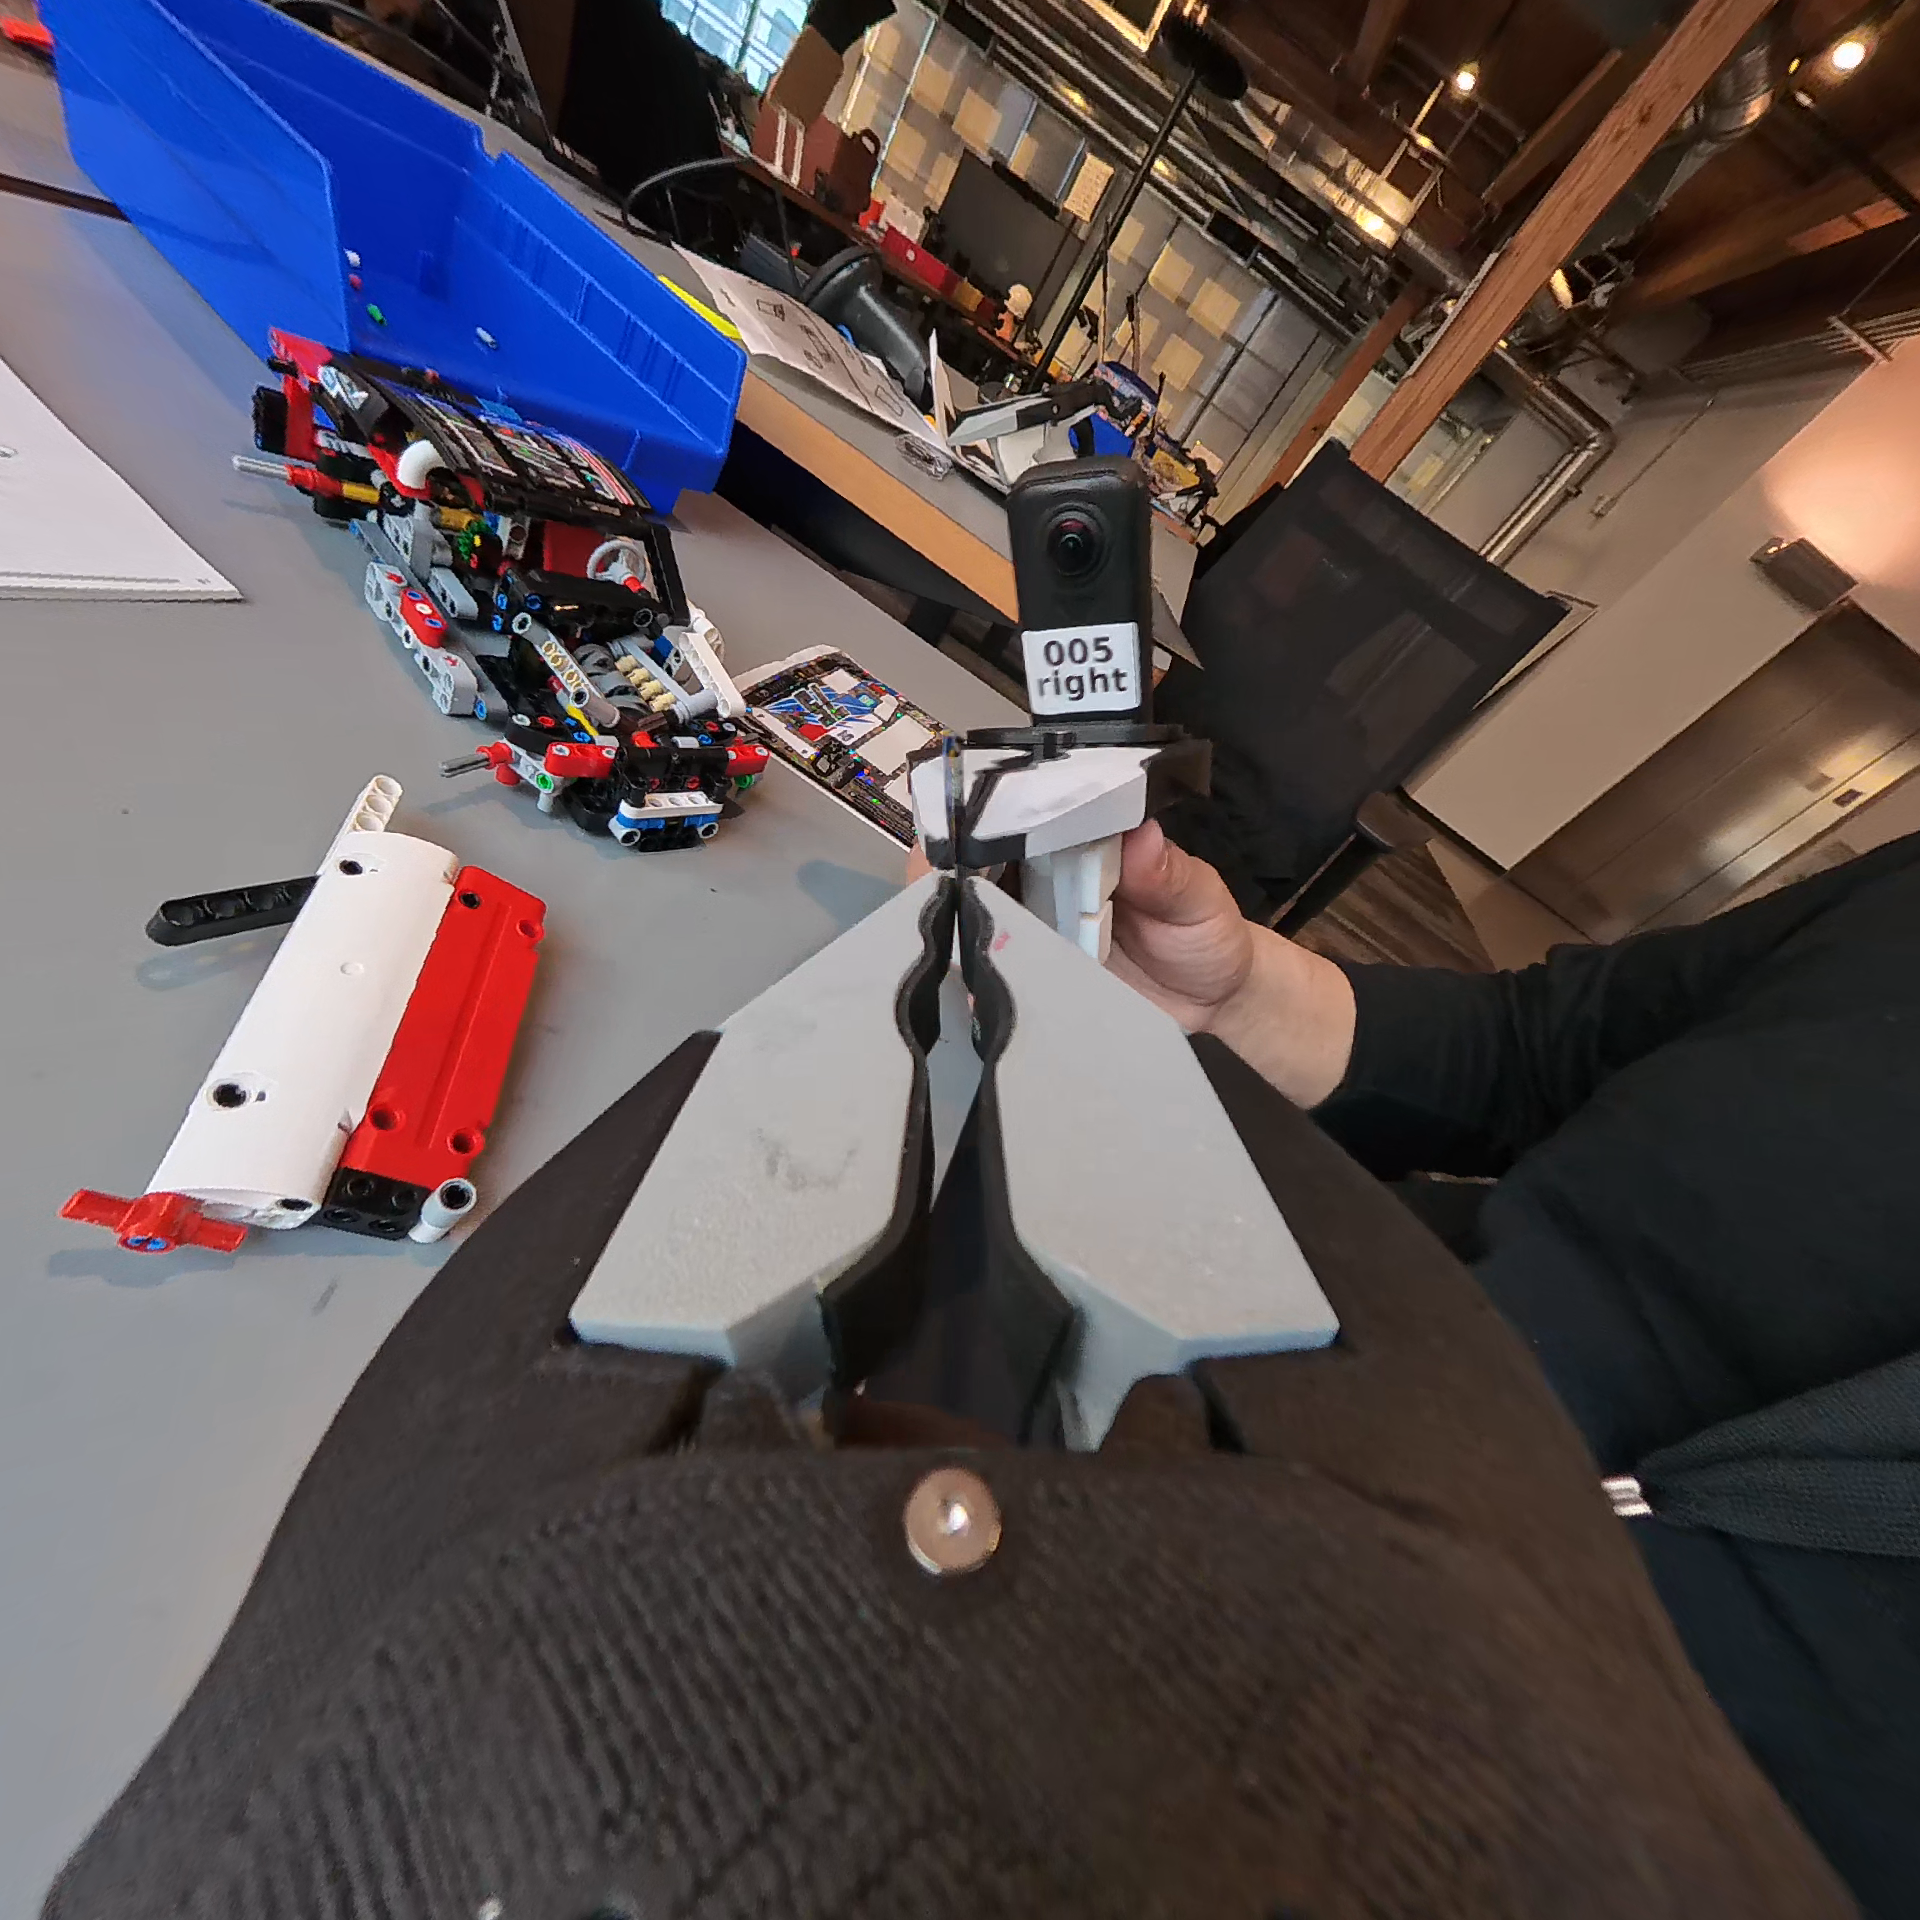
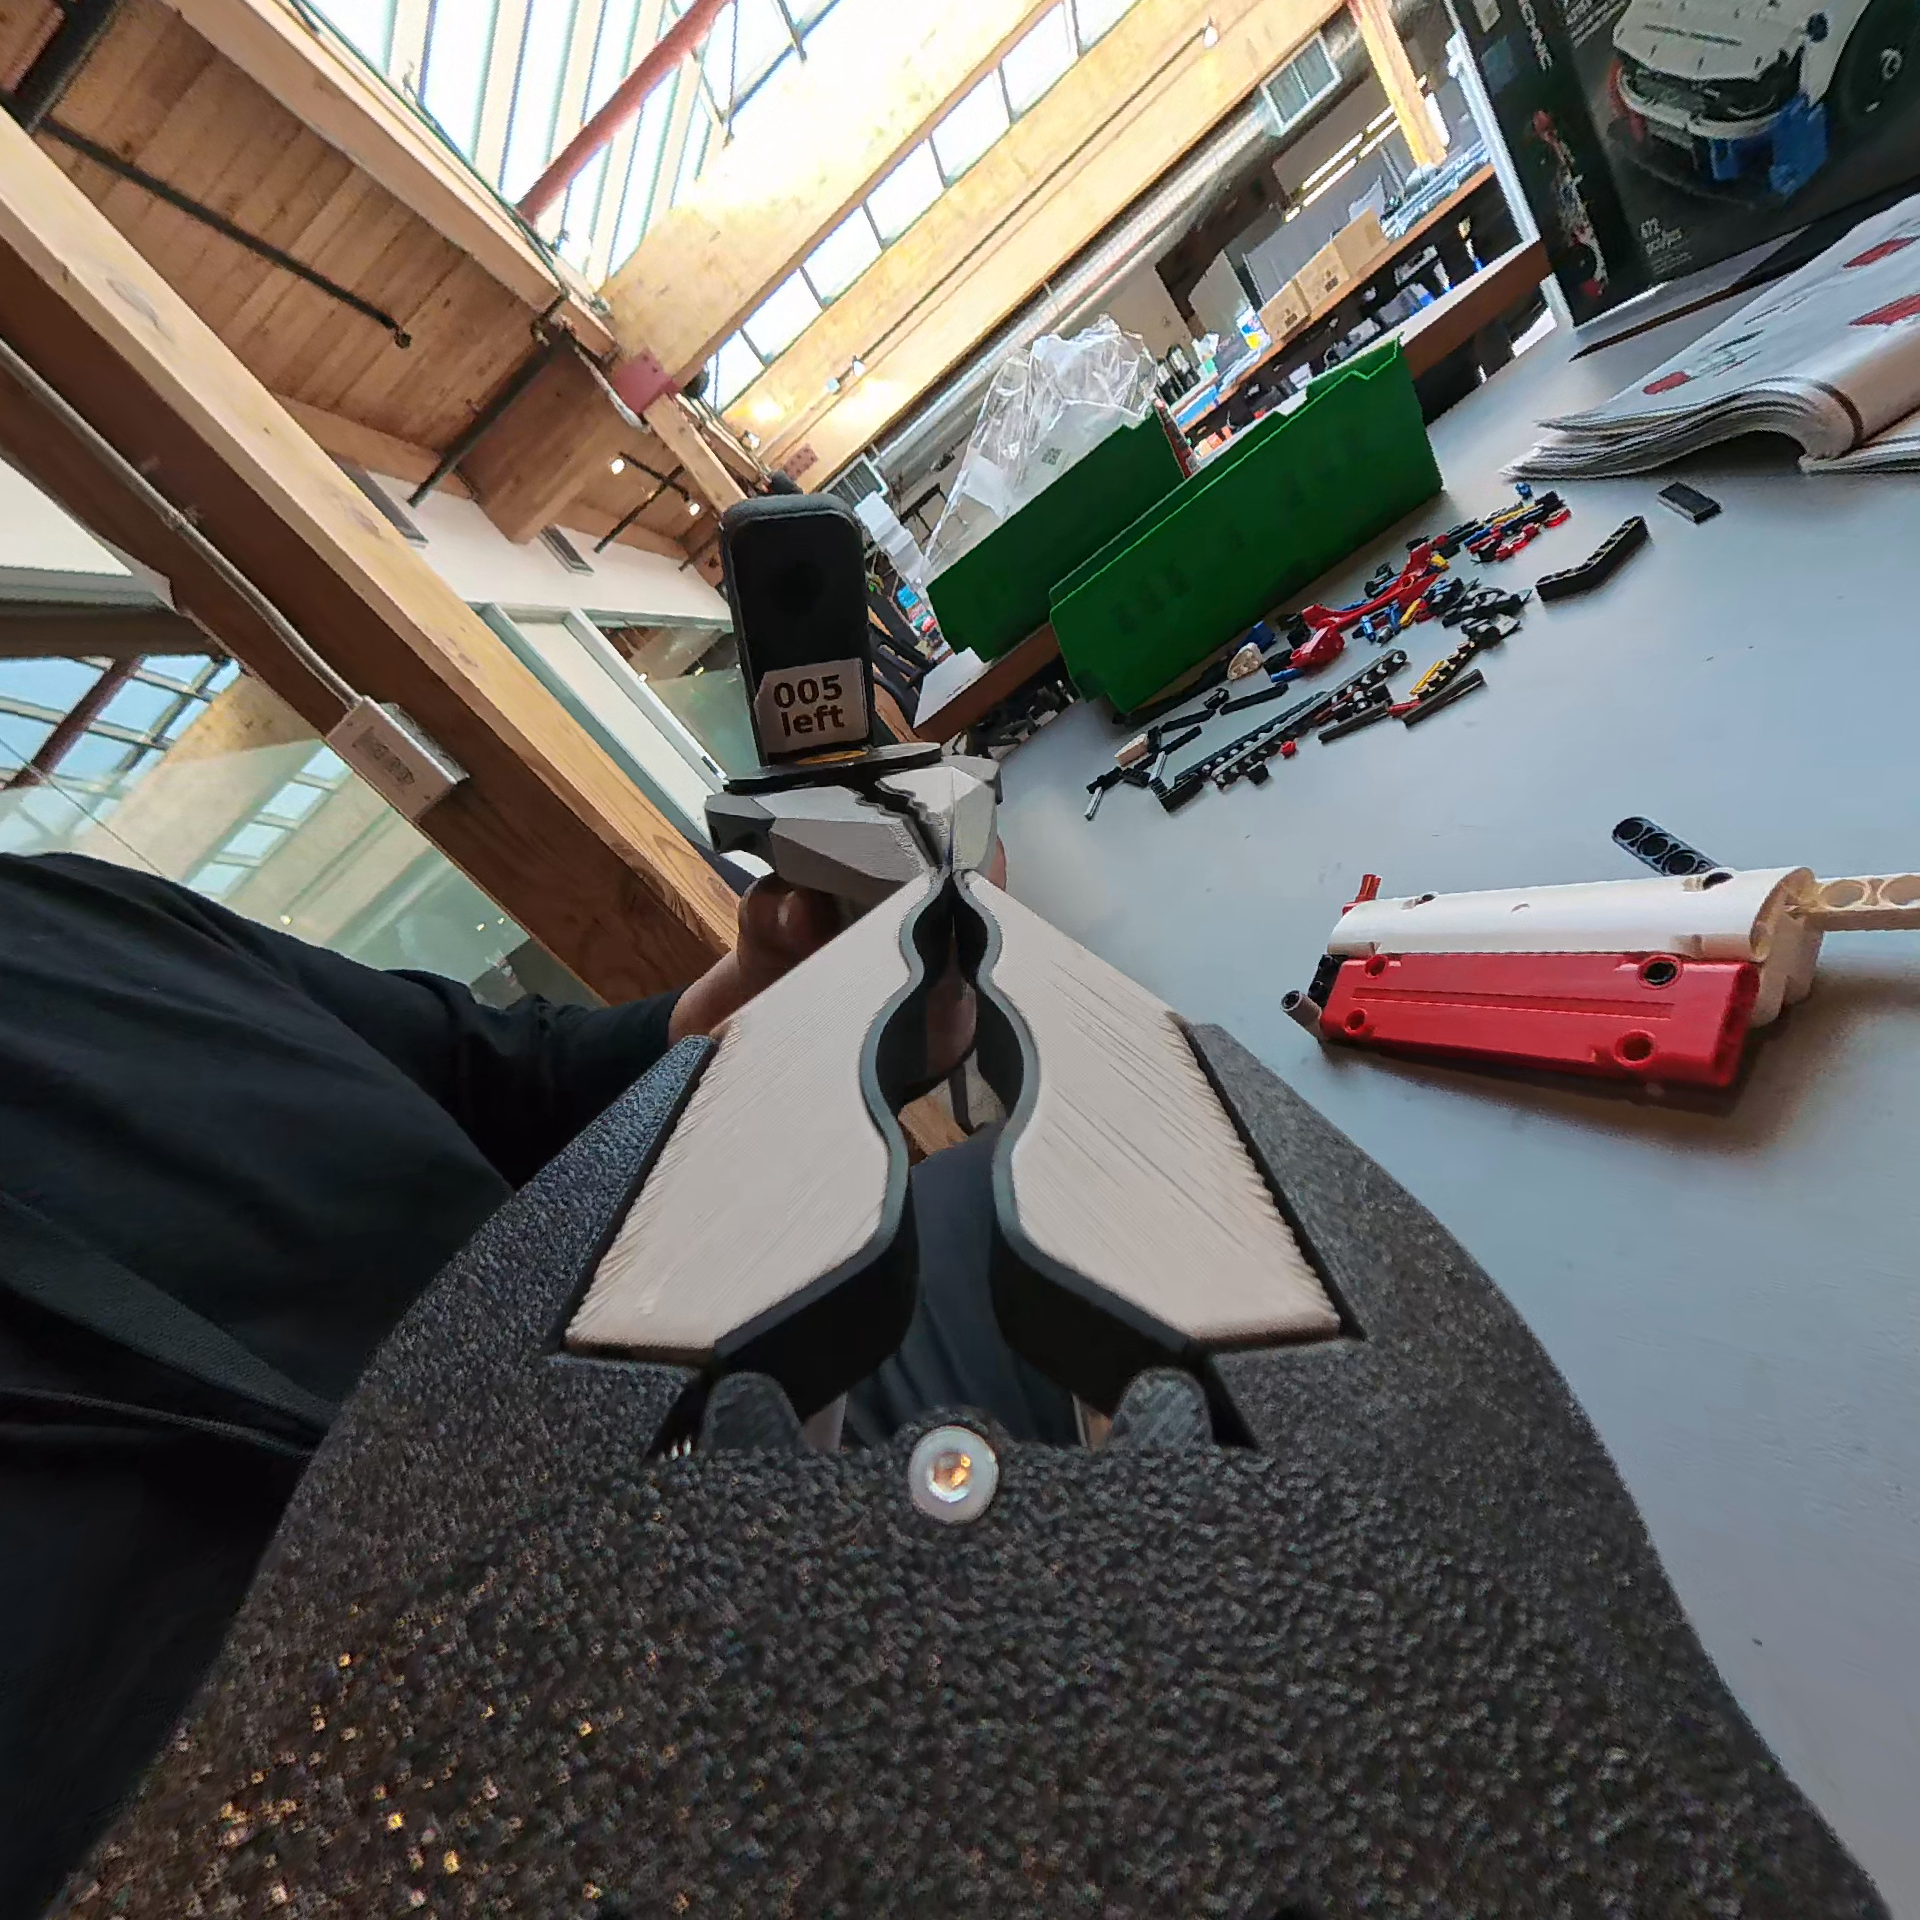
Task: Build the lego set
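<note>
My left gripper (image 1: 951,883) is shut, held above the table's near edge. My right gripper (image 2: 951,883) is shut too. The two point at each other, tip almost against tip: the right one shows in the left wrist view (image 1: 961,821) and the left one in the right wrist view (image 2: 940,826). I cannot tell if a small part sits between the tips. A white and red panel assembly (image 1: 343,1029) lies flat on the grey table (image 1: 135,790); it also shows in the right wrist view (image 2: 1558,966). The half-built lego car (image 1: 520,613) stands farther back.
A blue bin (image 1: 416,229) lies behind the car, with a sticker sheet (image 1: 842,727) and a black beam (image 1: 229,909) nearby. Green bins (image 2: 1247,540), scattered loose parts (image 2: 1351,665), an open instruction booklet (image 2: 1766,395) and the set's box (image 2: 1714,135) are on the far side. The grippers are tip to tip, or close to it.
</note>
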Motion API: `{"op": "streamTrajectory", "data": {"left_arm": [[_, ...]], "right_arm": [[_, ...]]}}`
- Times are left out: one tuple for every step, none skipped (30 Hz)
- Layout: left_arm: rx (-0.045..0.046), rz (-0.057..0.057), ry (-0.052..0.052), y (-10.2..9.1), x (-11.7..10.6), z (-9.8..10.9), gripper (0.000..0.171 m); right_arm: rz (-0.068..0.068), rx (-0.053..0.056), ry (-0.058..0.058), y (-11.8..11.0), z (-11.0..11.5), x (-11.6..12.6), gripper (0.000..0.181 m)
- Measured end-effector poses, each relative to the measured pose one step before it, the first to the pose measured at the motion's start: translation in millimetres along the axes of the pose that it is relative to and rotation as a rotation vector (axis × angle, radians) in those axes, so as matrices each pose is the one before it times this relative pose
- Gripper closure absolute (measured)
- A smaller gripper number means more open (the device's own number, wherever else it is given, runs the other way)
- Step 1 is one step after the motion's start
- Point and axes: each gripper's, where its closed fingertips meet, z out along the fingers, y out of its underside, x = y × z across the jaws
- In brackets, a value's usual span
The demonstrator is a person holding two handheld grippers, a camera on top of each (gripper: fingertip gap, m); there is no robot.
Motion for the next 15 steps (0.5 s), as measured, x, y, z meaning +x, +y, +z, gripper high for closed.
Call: {"op": "streamTrajectory", "data": {"left_arm": [[-0.01312, 0.0045, -0.0124, 1.46, -1.82, 0.32, 0.171], [-0.01579, 0.0081, -0.0088, 1.66, -1.01, 0.16, 0.171], [-0.01086, 0.0081, -0.0008, 1.01, 0.29, 0.03, 0.171], [-0.00916, 0.0036, -0.0002, 0.78, 0.53, 0.13, 0.171], [-0.00743, 0.0028, -0.0013, 0.75, 0.39, 0.23, 0.171], [-0.01088, 0.001, 0.0027, 1.18, 0.74, 0.44, 0.171], [-0.01191, 0.0007, 0.0032, 1.26, 0.76, 0.42, 0.171], [-0.00929, -0.0008, 0.0019, 0.95, 0.38, 0.07, 0.171], [-0.00704, -0.0081, 0.0066, 0.55, 0.69, -0.06, 0.171], [-0.00104, -0.0162, 0.0174, -0.39, 1.91, -0.55, 0.171], [0.00007, -0.0238, 0.0237, -0.41, 2.3, -0.99, 0.171], [0.00436, -0.0274, 0.0202, -1.07, 1.31, -1.47, 0.171], [0.00742, -0.0259, 0.0181, -1.48, 0.81, -1.83, 0.171], [-0.00184, -0.0214, 0.014, -0.24, 0.41, -1.61, 0.171], [-0.02176, -0.0141, 0.0072, 2.73, -0.2, -0.8, 0.171]], "right_arm": [[-0.0114, -0.0107, 0.0079, 1.06, -0.07, 0.66, 0.181], [-0.0163, -0.0138, 0.0114, 1.54, -0.21, 1.07, 0.181], [-0.0166, -0.0138, 0.0106, 1.27, -0.3, 0.78, 0.181], [-0.0134, -0.0126, 0.0051, 0.95, -0.27, -0.06, 0.181], [-0.0118, -0.011, 0.0031, 0.49, -0.27, -0.49, 0.181], [-0.0122, -0.0121, 0.0049, 0.84, -0.37, -0.18, 0.18], [-0.0114, -0.0124, 0.0034, 1.15, -0.3, -0.32, 0.179], [-0.0086, -0.0093, -0.0032, 0.83, -0.41, -1.31, 0.177], [-0.0059, -0.0055, -0.0069, 0.55, -0.5, -1.69, 0.176], [-0.0034, 0.0016, 0.0103, -0.43, -1.2, 0.97, 0.171], [-0.0025, 0.0144, 0.0251, -2.56, -2.98, 3.74, 0.169], [0.0031, 0.024, 0.0126, -4.48, -4.79, 3.14, 0.169], [0.0152, 0.0314, -0.0049, -6.16, -5.88, 1.28, 0.167], [0.0196, 0.0307, -0.0177, -6.86, -6.04, -0.75, 0.161], [0.0117, 0.0198, -0.021, -5.78, -5.24, -2.46, 0.159]]}}
